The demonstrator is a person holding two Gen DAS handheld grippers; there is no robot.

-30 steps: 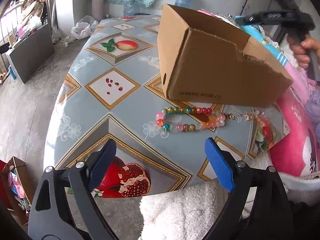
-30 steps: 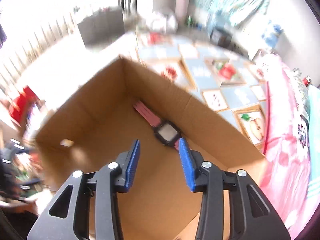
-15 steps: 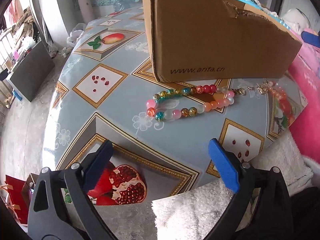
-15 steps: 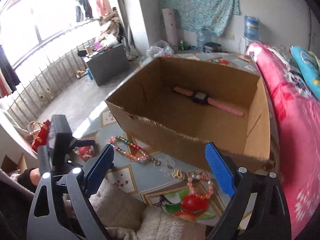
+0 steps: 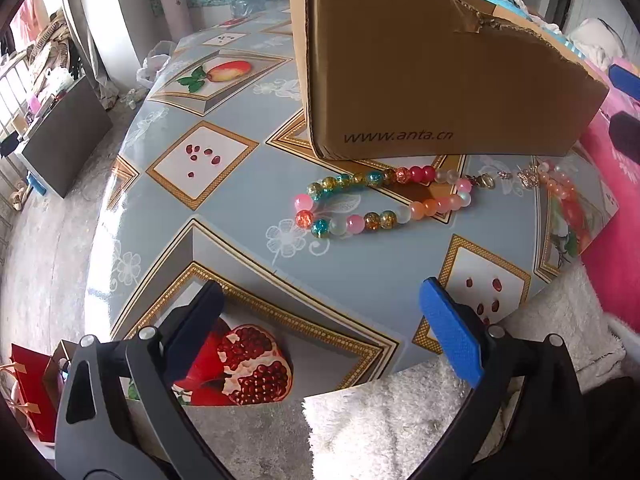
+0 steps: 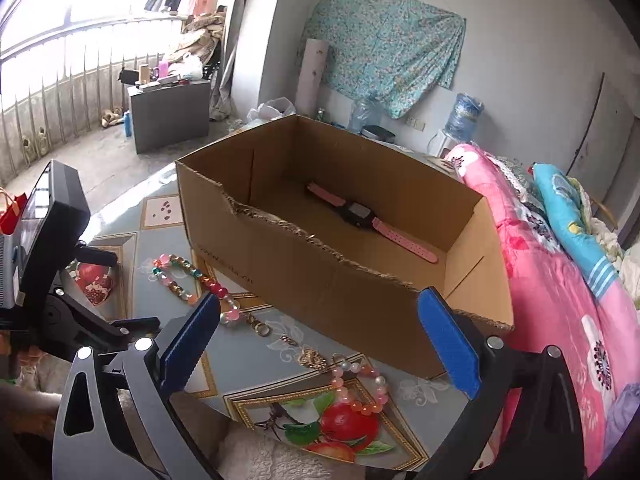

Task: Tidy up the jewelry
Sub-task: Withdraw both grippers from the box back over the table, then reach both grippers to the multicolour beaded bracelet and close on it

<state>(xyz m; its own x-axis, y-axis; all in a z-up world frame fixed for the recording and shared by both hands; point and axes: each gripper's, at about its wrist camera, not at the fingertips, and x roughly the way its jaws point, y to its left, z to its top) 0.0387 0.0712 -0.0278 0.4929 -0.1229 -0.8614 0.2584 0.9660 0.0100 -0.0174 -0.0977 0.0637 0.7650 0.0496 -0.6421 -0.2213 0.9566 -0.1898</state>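
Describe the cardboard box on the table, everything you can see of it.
The cardboard box is plain brown corrugated board, open-topped, its flaps torn off to leave a ragged near rim. One side bears a printed web address. It stands upright on the patterned table. Inside, a pink-strapped watch lies flat on its floor. The multicoloured bead necklace lies just in front; whether it touches the box is unclear. Neither gripper touches it.

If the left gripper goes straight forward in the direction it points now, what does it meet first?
Most likely the colourful bead necklace on the table. The left gripper is open, tilted down toward it, with only bare tablecloth between. Depth is unclear, so it could touch the cloth just before the beads. The cardboard box stands behind.
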